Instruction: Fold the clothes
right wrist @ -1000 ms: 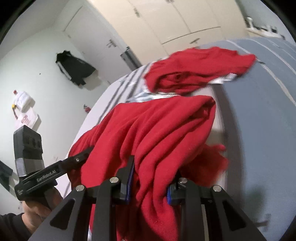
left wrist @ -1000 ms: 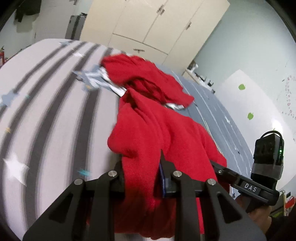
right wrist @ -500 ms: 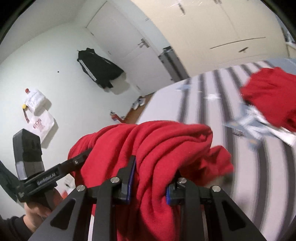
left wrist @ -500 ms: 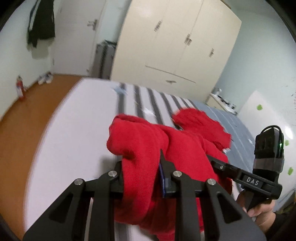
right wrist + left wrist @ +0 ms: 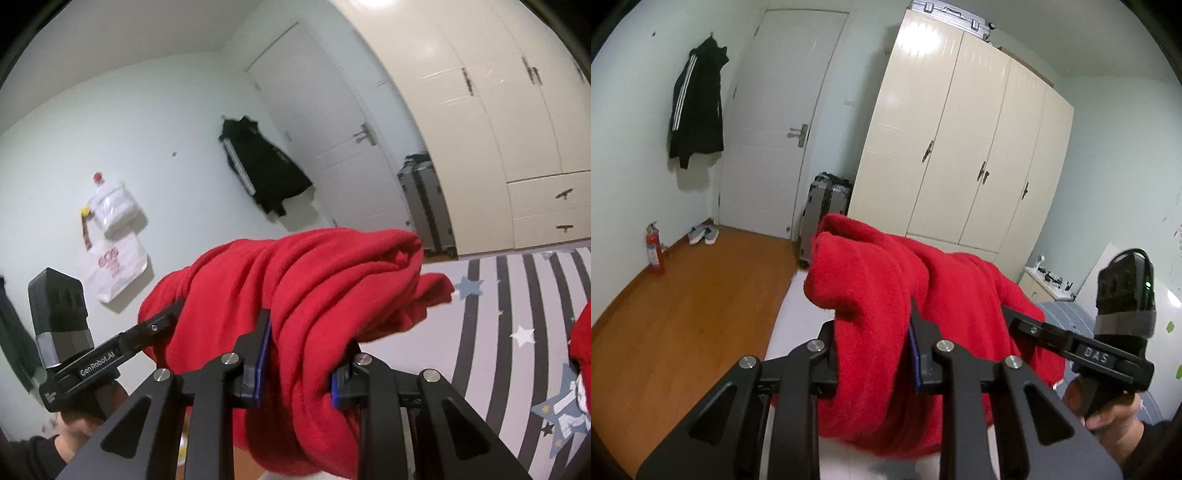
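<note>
Left claw (image 5: 873, 354) and right claw (image 5: 301, 363) were both clamped on the red fleece garment (image 5: 923, 295), bunched and slung between them, held above the striped bed (image 5: 517, 295) near its edge.

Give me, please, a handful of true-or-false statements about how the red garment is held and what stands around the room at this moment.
1. Both hand-held grippers are clamped on the red garment. True: the left hand-held gripper and the right hand-held gripper each have red cloth bunched between their fingers.
2. The red garment lies flat on the bed. False: it is bunched and held up between the two grippers.
3. A black jacket hangs on the wall beside the white door. True.
4. The wardrobe doors stand open. False: all are shut.
5. The suitcase beside the wardrobe is red. False: it is grey and black.
</note>
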Demonstrator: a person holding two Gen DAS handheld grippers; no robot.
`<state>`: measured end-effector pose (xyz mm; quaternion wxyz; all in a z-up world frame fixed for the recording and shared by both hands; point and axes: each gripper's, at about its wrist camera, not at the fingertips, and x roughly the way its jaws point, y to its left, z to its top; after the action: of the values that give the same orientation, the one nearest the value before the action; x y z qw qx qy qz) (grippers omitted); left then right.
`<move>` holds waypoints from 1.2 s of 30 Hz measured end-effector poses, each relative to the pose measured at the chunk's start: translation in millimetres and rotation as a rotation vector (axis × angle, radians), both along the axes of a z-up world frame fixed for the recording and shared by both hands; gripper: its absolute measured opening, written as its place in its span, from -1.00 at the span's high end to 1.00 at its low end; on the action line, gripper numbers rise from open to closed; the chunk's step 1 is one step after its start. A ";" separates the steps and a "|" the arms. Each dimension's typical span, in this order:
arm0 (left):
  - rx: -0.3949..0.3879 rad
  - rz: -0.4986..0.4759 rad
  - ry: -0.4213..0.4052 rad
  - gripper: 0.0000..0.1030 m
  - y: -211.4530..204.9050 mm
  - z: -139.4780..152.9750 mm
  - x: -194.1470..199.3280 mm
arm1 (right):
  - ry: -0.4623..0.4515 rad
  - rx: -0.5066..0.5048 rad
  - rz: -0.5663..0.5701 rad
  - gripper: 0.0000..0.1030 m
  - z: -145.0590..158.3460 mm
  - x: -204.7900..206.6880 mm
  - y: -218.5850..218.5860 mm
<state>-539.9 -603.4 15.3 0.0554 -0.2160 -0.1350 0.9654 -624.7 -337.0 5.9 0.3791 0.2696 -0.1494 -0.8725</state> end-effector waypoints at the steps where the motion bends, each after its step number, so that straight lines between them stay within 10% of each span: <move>1: 0.018 0.003 -0.026 0.60 -4.0 -22.3 13.8 | -0.010 0.017 0.014 0.57 -15.3 10.7 -4.0; 12: 0.121 0.132 -0.534 0.59 13.5 -348.2 199.6 | -0.445 0.286 0.155 0.57 -346.0 203.9 -23.7; 20: 0.113 0.122 -0.520 0.39 7.5 -345.0 187.6 | -0.394 0.281 0.151 0.03 -350.0 215.2 -11.1; 29: 0.067 0.154 -0.471 -0.03 -7.3 -310.8 187.6 | -0.457 0.143 0.185 -0.02 -325.7 176.9 25.5; 36: 0.032 0.100 -0.531 -0.25 -15.9 -324.4 123.3 | -0.512 0.250 0.154 -0.02 -341.1 129.7 -16.8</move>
<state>-416.6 -619.2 -309.1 -0.0264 -0.4536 -0.1704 0.8744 -495.0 -353.8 -335.2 0.3579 0.5360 -0.1109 -0.7565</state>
